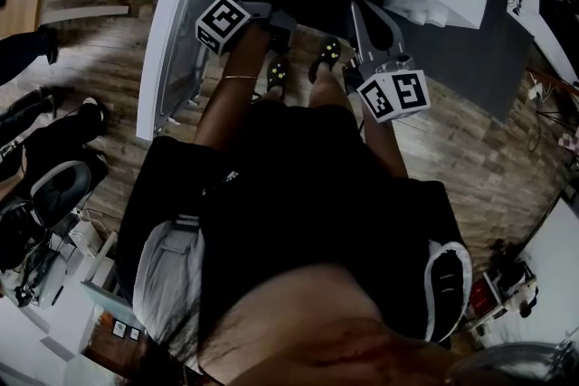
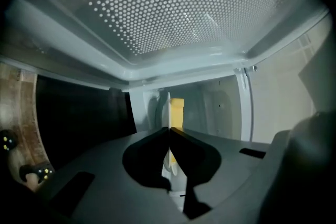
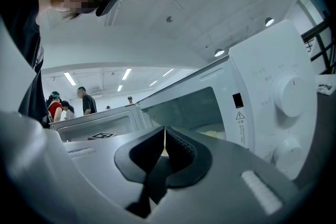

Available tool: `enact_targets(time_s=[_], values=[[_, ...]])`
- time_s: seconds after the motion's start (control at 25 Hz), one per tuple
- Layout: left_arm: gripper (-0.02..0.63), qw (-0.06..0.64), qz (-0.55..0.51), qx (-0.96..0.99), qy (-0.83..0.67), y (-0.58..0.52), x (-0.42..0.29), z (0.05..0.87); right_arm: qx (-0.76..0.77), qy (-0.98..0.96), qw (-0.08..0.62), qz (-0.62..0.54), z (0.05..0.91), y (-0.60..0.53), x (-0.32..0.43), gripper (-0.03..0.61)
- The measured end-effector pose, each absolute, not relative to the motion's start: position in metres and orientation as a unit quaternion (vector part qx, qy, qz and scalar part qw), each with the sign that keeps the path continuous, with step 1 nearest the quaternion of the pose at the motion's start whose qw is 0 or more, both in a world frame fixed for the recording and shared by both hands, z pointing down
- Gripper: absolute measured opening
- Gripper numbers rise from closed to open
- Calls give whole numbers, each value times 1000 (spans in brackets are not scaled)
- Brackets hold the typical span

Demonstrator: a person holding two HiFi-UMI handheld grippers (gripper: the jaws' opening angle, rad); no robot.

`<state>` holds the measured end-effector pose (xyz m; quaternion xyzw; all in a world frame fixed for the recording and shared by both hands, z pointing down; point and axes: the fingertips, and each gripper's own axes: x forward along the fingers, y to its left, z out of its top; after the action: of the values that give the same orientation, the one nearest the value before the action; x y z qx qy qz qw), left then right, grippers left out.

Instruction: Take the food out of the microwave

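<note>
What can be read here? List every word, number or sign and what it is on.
"!" in a warning triangle: on the microwave's control panel; the print under it is too small to read.
Faint lettering above the upper knob: too blurred.
Black square patterns on the two marker cubes: codes, not letters.
No word or number reads.

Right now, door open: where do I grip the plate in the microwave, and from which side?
Its near rim, from the open front: the plate is thin and flat, the food sits further in, and the microwave walls close every other side. The left gripper is shut on that rim.
</note>
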<state>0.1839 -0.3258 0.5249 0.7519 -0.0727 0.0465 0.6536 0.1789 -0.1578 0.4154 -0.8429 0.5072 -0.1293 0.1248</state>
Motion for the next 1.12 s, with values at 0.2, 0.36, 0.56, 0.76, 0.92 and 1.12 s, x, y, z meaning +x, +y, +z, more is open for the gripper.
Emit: enact_targets(time_s=[0.2, 0.36, 0.56, 0.76, 0.92, 1.12], values=[[14, 656, 46, 750, -67, -323, 180, 523, -844, 506, 125, -128, 414, -158, 175, -2], [14, 658, 47, 748, -66, -322, 174, 522, -844, 506, 124, -129, 415, -159, 170, -2], [14, 656, 55, 751, -53, -314, 169, 519, -845, 504, 127, -129, 415, -161, 167, -2], [15, 660, 57, 748, -46, -312, 159, 518, -847, 501, 128, -125, 412, -162, 161, -2], [15, 661, 60, 747, -40, -311, 154, 517, -847, 501, 125, -124, 412, -162, 157, -2], [14, 664, 59, 745, -35, -312, 146, 516, -848, 501, 126, -123, 411, -164, 150, -2]])
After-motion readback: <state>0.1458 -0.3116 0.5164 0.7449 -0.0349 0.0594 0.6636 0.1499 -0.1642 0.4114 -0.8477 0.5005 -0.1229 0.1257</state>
